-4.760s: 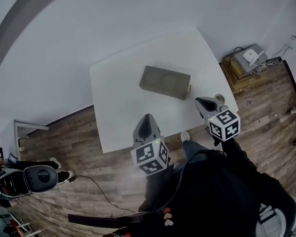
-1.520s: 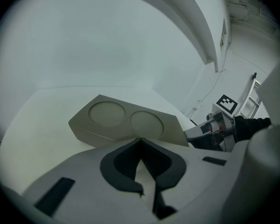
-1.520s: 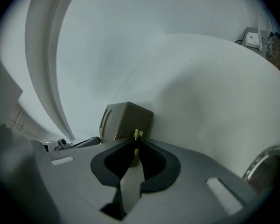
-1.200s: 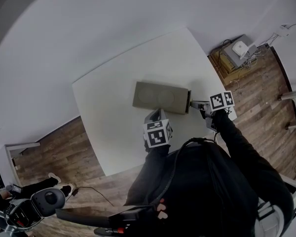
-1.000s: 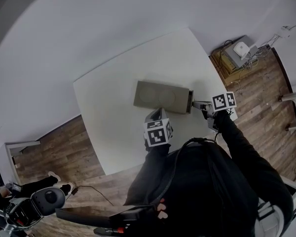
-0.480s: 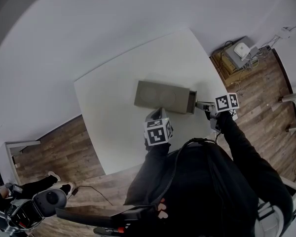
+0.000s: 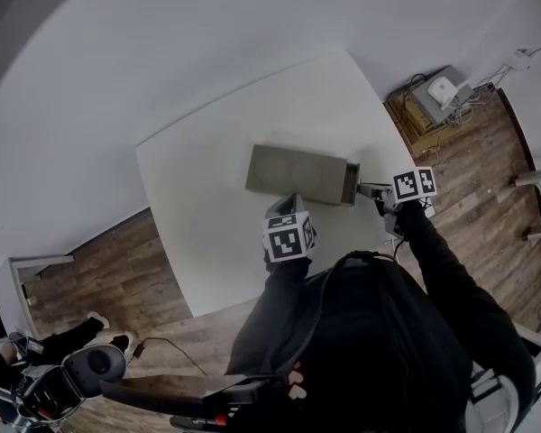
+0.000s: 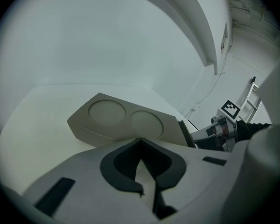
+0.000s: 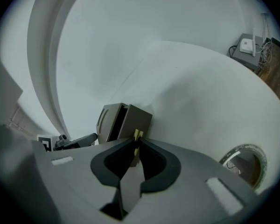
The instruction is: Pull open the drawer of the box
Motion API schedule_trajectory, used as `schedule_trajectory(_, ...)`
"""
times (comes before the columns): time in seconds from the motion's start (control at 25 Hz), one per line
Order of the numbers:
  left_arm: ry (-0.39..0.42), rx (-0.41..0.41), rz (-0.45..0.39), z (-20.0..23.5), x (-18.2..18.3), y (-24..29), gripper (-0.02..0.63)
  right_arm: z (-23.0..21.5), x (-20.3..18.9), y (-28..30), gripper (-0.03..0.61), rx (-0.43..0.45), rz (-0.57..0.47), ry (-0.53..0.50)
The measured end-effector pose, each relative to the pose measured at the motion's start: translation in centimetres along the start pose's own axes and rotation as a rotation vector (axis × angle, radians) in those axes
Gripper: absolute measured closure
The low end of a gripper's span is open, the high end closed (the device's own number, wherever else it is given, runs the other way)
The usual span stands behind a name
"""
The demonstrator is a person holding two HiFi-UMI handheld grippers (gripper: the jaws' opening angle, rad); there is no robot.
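The box (image 7: 293, 171) lies near the middle of the surface (image 7: 198, 228). Its long side runs along the near edge and its drawer (image 7: 352, 184) faces the right edge. The drawer stands a short way out of the shell, with a dark gap behind its front panel.

The right claw (image 9: 136, 141) is closed on the small pale pull tab (image 9: 137, 134) on the drawer front. The left claw (image 8: 140, 141) has its jaws together with nothing between them. Its tip sits at the box's near long side (whether it actually presses there, I cannot tell).

The step in hand looks to be the pull itself, and it seems only partly done. To do it well, the right claw should probably travel straight along the drawer's own line toward the right edge. It should stay level, without lifting or twisting, since the tab looks thin and could slip out of the grip. The box looks light and may slide along with the drawer, so the left claw should bear firmly against it. The pull should slow down before the drawer comes free of the shell.
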State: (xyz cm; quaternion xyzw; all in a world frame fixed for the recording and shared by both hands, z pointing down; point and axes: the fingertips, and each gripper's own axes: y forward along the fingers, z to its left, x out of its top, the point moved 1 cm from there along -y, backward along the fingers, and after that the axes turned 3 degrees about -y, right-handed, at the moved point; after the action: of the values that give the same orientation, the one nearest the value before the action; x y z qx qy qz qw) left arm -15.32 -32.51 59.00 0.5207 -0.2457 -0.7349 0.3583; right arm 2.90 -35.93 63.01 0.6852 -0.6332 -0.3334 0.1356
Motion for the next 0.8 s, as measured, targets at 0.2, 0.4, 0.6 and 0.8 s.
schedule_trajectory(0.2, 0.002, 0.004, 0.003, 0.1, 0.3, 0.3, 0.620, -0.1, 0.3, 0.1, 0.548, -0.003, 0.005, 0.005)
schedule_trajectory(0.4, -0.001, 0.001, 0.003, -0.1, 0.4, 0.0, 0.618, -0.1, 0.2, -0.5, 0.548, -0.004, 0.004, 0.007)
schedule_trajectory(0.6, 0.007, -0.001, 0.003, 0.3, 1.0, 0.2, 0.618, -0.1, 0.6, -0.6, 0.548, -0.008, 0.003, 0.008)
schedule_trajectory(0.8, 0.010, 0.003, -0.006, 0.7, 0.1, -1.4, 0.618, 0.4, -1.1, -1.4, 0.549, -0.016, -0.004, 0.007)
